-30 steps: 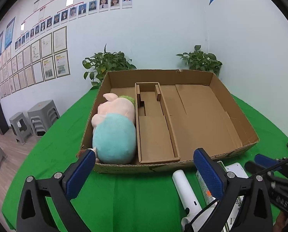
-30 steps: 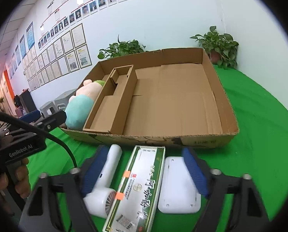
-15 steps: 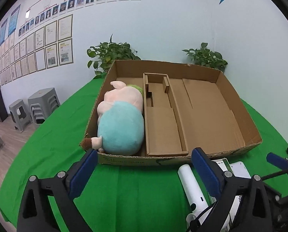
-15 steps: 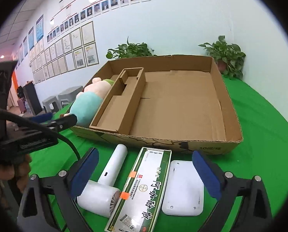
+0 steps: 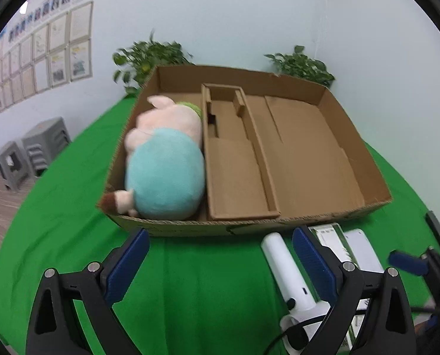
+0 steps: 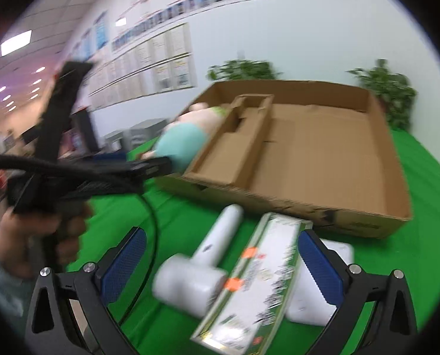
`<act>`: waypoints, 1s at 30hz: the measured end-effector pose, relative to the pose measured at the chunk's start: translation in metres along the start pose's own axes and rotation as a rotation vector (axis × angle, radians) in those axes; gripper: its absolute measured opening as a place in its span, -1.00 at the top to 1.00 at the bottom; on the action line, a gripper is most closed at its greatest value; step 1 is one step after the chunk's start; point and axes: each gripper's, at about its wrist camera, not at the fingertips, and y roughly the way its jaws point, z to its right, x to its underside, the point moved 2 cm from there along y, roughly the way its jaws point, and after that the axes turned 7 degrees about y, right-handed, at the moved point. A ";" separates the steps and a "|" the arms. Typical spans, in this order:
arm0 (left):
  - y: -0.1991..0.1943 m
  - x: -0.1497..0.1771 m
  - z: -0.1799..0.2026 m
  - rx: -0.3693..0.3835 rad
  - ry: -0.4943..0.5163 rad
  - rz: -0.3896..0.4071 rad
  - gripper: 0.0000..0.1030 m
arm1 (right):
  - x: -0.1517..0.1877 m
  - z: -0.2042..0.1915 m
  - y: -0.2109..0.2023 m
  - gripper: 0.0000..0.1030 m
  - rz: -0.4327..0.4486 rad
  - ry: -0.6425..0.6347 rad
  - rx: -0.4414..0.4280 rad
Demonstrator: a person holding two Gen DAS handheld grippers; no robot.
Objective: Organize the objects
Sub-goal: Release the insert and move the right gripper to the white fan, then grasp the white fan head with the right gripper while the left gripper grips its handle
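A shallow cardboard box (image 5: pixel 308 148) on the green table holds a pink and teal plush toy (image 5: pixel 166 171) in its left compartment. In front of the box lie a white hair dryer (image 6: pixel 208 263), a long green and white carton (image 6: pixel 258 281) and a flat white device (image 6: pixel 341 248), side by side. My right gripper (image 6: pixel 223 266) stands wide open just above the hair dryer and the carton, with its pads pressing on nothing. Left of those items, my left gripper (image 5: pixel 220 263) hangs open over bare green cloth, and the hair dryer (image 5: pixel 285 266) lies by its right finger.
A person's hand (image 6: pixel 42 236) holds the left gripper's handle (image 6: pixel 72 177) with its black cable. Two potted plants (image 5: pixel 152 56) stand behind the box against the wall. Grey stools (image 5: pixel 33 148) are on the floor to the left. The box's middle and right compartments hold nothing.
My right gripper's jaws went from narrow to wide apart, and its view rolled and swung left. My left gripper tipped down and moved closer to the table.
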 end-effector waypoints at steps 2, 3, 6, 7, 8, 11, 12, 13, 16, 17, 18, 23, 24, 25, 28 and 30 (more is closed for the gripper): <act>0.009 0.002 -0.002 0.077 -0.004 -0.033 -0.90 | 0.010 -0.009 0.003 -0.98 -0.034 -0.036 -0.027; 0.014 0.004 -0.003 0.116 -0.012 -0.049 -0.90 | 0.014 -0.013 0.005 -0.98 -0.052 -0.053 -0.039; 0.032 0.003 -0.004 0.263 -0.042 -0.100 -0.88 | 0.022 -0.024 0.011 -0.95 -0.080 -0.090 -0.037; 0.037 0.003 -0.004 0.309 -0.053 -0.118 -0.87 | 0.023 -0.027 0.015 -0.94 -0.092 -0.096 -0.035; 0.043 0.003 -0.004 0.350 -0.064 -0.140 -0.85 | 0.024 -0.029 0.017 -0.92 -0.101 -0.098 -0.032; 0.059 0.003 -0.001 0.452 -0.087 -0.187 -0.72 | 0.027 -0.033 0.027 -0.63 -0.132 -0.105 0.015; 0.065 0.003 0.000 0.487 -0.103 -0.206 -0.65 | 0.028 -0.033 0.030 -0.55 -0.149 -0.105 0.032; 0.071 0.004 0.000 0.517 -0.119 -0.226 -0.60 | 0.031 -0.033 0.034 -0.50 -0.171 -0.103 0.044; 0.085 0.009 0.005 0.568 -0.129 -0.275 -0.52 | 0.039 -0.033 0.039 -0.42 -0.198 -0.110 0.093; 0.088 0.012 0.007 0.575 -0.128 -0.293 -0.48 | 0.040 -0.034 0.037 -0.41 -0.190 -0.121 0.104; 0.093 0.015 0.009 0.582 -0.132 -0.315 -0.42 | 0.042 -0.037 0.037 -0.39 -0.191 -0.128 0.119; 0.107 0.025 0.015 0.627 -0.159 -0.375 -0.17 | 0.045 -0.039 0.031 -0.32 -0.172 -0.094 0.141; 0.108 0.026 0.015 0.630 -0.160 -0.383 -0.11 | 0.046 -0.040 0.029 -0.32 -0.168 -0.093 0.139; 0.109 0.028 0.016 0.627 -0.162 -0.390 -0.08 | 0.048 -0.041 0.027 -0.32 -0.166 -0.088 0.135; 0.105 0.034 0.015 0.623 -0.176 -0.407 -0.03 | 0.047 -0.045 0.024 -0.29 -0.154 -0.070 0.122; 0.099 0.039 0.013 0.619 -0.187 -0.416 -0.03 | 0.049 -0.049 0.019 -0.26 -0.140 -0.087 0.117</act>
